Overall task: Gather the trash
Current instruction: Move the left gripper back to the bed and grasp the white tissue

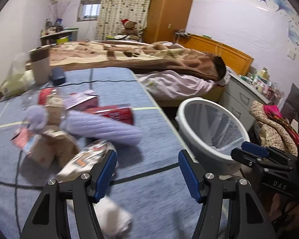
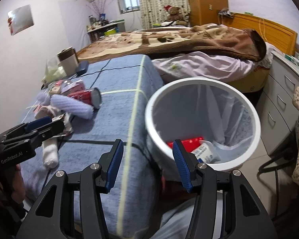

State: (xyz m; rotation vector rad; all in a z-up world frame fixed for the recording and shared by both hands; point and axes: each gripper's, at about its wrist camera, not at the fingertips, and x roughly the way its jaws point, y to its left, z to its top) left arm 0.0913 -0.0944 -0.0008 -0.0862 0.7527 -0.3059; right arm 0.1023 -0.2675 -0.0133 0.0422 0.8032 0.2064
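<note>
Beside the tabletop (image 2: 113,119), on the floor: one white bin (image 2: 149,107) with a clear liner, already holding at least two discarded pieces, a red packet (image 2: 186,142) and a white wrapper with blue print (image 2: 204,151). Judged roughly a third done at best.

Still on the blue cloth: one red can (image 2: 85,96) lying on its side, one pink carton (image 2: 77,85), two or three brown paper pieces (image 1: 55,149), a printed wrapper (image 1: 89,155), other small packets too blurred to count. Also two lilac knitted items (image 2: 73,106) and one white rolled sock (image 2: 49,153), likely not trash.

Left tongs (image 1: 147,171) wide apart, empty, hovering over the wrapper. Right tongs (image 2: 147,159) half open, empty, at the bin's near rim.
</note>
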